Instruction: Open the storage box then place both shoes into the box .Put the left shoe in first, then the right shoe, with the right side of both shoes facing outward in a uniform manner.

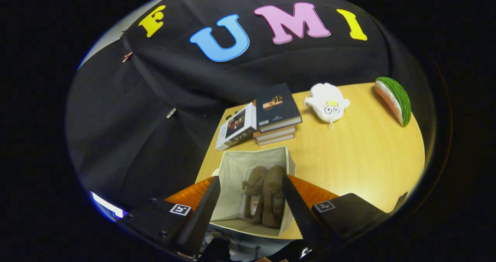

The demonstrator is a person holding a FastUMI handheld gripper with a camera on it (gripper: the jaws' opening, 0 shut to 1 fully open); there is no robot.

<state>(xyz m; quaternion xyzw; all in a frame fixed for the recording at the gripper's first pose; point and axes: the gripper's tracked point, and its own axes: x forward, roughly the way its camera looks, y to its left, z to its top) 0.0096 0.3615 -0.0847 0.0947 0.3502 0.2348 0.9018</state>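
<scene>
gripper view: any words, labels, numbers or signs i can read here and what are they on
None can be read.
Top book on the stack: cover print too small to read.
Box leaning on the stack: print blurred.
Tag inside a shoe in the storage box: too small.
Square markers on the hand-held gripper, which is open over the storage box: patterns, no text.
Plush toy and watermelon slice: no text.

The tongs hang high, pointing steeply downward, with the two fingers spread wide apart and gripping nothing; each finger tapers to a narrow tip, both angled slightly inward.
</scene>
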